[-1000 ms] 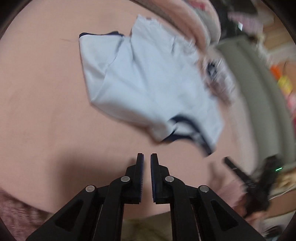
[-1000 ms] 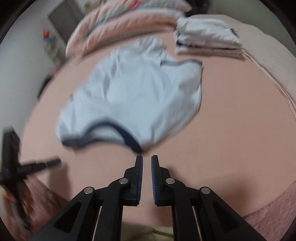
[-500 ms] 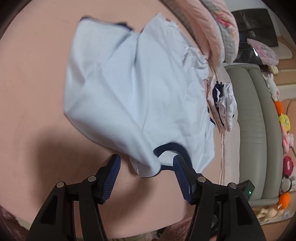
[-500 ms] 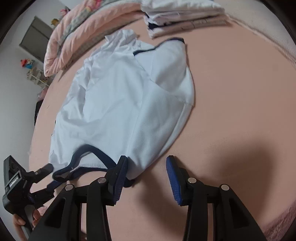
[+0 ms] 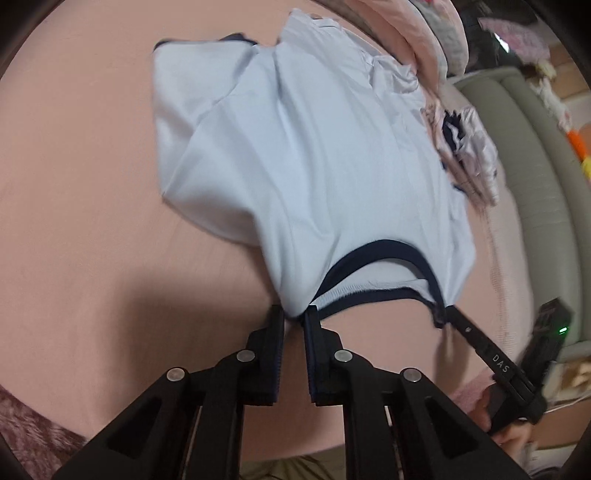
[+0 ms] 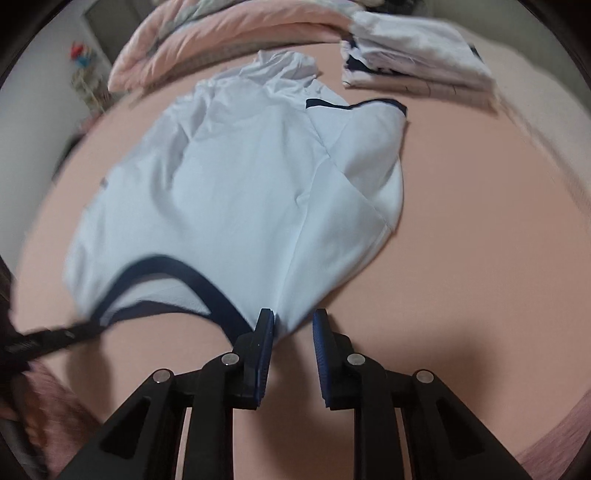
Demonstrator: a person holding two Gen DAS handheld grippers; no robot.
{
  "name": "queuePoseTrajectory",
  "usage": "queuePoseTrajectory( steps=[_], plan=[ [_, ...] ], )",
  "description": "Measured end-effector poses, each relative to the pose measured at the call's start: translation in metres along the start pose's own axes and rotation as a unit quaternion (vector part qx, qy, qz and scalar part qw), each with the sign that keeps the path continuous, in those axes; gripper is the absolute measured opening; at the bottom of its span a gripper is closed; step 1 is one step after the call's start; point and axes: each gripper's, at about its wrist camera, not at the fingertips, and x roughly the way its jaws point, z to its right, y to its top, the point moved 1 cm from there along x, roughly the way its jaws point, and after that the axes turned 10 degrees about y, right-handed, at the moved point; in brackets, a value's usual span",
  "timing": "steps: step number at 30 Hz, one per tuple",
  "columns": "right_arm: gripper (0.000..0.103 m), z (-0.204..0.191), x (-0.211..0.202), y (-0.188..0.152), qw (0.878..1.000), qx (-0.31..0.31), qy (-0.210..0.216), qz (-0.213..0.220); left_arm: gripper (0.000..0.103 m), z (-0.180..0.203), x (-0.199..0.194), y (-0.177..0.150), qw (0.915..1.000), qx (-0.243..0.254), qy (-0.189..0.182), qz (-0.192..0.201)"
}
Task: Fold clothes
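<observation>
**Both tongs at the collar end of the shirt**

So, the pale blue short-sleeved shirt with navy trim [image 5: 317, 162] is lying spread on the pink bed sheet [image 5: 74, 184], neckline end nearest the cameras and hem end up by the pink quilted blanket [image 6: 236, 33] at the far side.

The left tongs [image 5: 293, 317] have just been closing and now pinch the shirt's shoulder edge right beside the navy neckline [image 5: 384, 245]; a little bulge of blue fabric pokes up between the black fingers. From that same view you can see the right tongs [image 5: 448, 314] coming in on the other side of the neckline, tip touching the cloth there.

The right tongs have also just been closing. In their own view [image 6: 293, 325] the blue-padded fingers stand a bit apart, with the shirt's other shoulder corner sitting between them. The left pad [image 6: 266, 325] is against the fabric; whether the other one presses on it I can't tell.

Readable writing: the right tool's arm has white letters "DAS" [image 5: 501, 359], plus a small green light [image 5: 563, 329] on its body.

A stack of folded white and navy clothes [image 6: 413, 62] sits on the bed just beyond the shirt's sleeve. A grey-green padded sofa [image 5: 535, 177] runs alongside the bed.
</observation>
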Motion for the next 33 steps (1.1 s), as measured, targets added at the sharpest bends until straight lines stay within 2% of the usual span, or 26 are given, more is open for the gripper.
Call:
queuePoseTrajectory(
  steps=[3,5,7,11,13,14,15,16,17,18,20,21,27,32,33],
  plan=[
    [0.024,0.02,-0.006,0.001,0.996,0.071,0.056,0.015,0.01,-0.015,-0.001,0.005,0.9966,-0.055,-0.062,0.003],
    [0.028,0.026,-0.005,0.003,0.993,0.089,0.073,0.017,0.011,-0.023,-0.006,0.007,0.9906,-0.083,-0.109,0.011],
    [0.035,0.025,-0.005,0.005,0.993,0.087,0.077,0.019,0.014,-0.025,-0.007,0.009,0.9867,-0.097,-0.131,0.011],
    [0.038,0.022,0.008,0.012,0.994,0.069,0.082,0.003,0.02,-0.023,-0.002,0.014,0.9843,-0.115,-0.134,0.006],
    [0.038,0.018,0.018,0.014,0.996,0.051,0.069,0.003,0.031,-0.024,0.0,0.015,0.983,-0.127,-0.133,0.006],
    [0.038,0.017,0.02,0.015,0.997,0.043,0.065,0.007,0.045,-0.022,0.002,0.016,0.9826,-0.13,-0.132,0.008],
    [0.038,0.015,0.022,0.017,0.997,0.039,0.061,0.009,0.05,-0.021,0.004,0.017,0.9829,-0.133,-0.127,0.011],
    [0.038,0.014,0.022,0.018,0.997,0.04,0.058,0.01,0.05,-0.021,0.008,0.018,0.9836,-0.136,-0.118,0.016],
    [0.038,0.013,0.023,0.02,0.998,0.041,0.055,0.01,0.049,-0.02,0.011,0.019,0.9848,-0.136,-0.106,0.02],
    [0.036,0.013,0.024,0.022,0.998,0.045,0.052,0.009,0.034,-0.017,0.013,0.021,0.9864,-0.133,-0.092,0.025],
    [0.022,0.015,0.023,0.024,0.997,0.052,0.047,0.01,0.006,-0.014,0.009,0.023,0.9919,-0.109,-0.058,0.028],
    [0.006,0.015,0.021,0.025,0.997,0.055,0.045,0.011,0.006,-0.013,0.004,0.023,0.9935,-0.098,-0.048,0.033],
    [0.003,0.014,-0.011,0.021,0.996,0.057,0.065,0.031,0.004,-0.002,-0.041,0.017,0.9955,-0.04,-0.036,0.079],
    [0.003,-0.002,-0.038,0.012,0.993,0.049,0.092,0.047,0.004,-0.007,-0.059,0.003,0.9966,-0.03,-0.029,0.071],
    [0.003,-0.006,-0.041,0.008,0.993,0.042,0.095,0.048,0.003,-0.009,-0.059,0.001,0.9968,-0.03,-0.019,0.071]
  ],
)
